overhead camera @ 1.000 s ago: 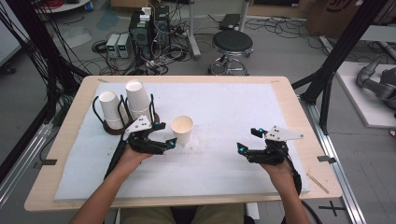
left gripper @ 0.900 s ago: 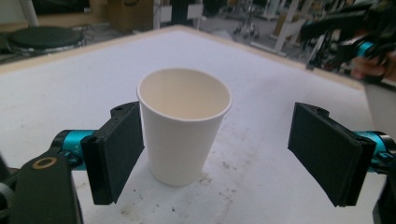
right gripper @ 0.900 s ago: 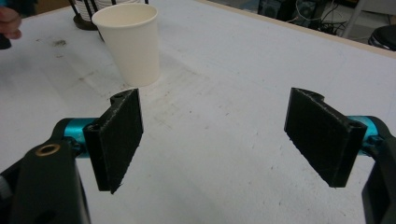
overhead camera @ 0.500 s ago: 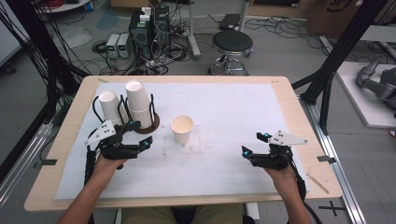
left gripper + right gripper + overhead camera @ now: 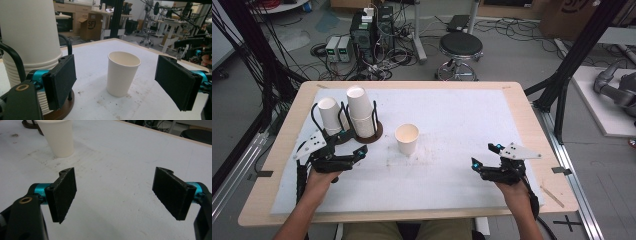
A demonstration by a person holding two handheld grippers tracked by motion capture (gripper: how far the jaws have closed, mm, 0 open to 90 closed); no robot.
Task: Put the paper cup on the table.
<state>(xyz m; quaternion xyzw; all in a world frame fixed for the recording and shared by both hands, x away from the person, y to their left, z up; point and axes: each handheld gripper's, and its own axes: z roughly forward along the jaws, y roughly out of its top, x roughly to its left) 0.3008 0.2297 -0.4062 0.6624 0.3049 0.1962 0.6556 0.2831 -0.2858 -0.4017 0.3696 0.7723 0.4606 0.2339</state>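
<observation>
Your paper cup [image 5: 407, 138] stands upright alone mid-table, just beside the holder of stacked cups [image 5: 361, 112]. It's light and thin-walled, probably empty, so pinch gently at mid-wall. Your left gripper [image 5: 358, 154] and right gripper [image 5: 475, 164] both gape open, holding nothing.

Single paper cup [image 5: 407, 139] upright on white mat [image 5: 462, 125], ahead and right of left gripper [image 5: 357, 154] fingertips, well clear. Jaws apart, nothing between. Cup stacks in dark holder [image 5: 362, 134] just beyond those fingertips. Right gripper [image 5: 477, 165] jaws apart over bare mat, cup well off.
</observation>
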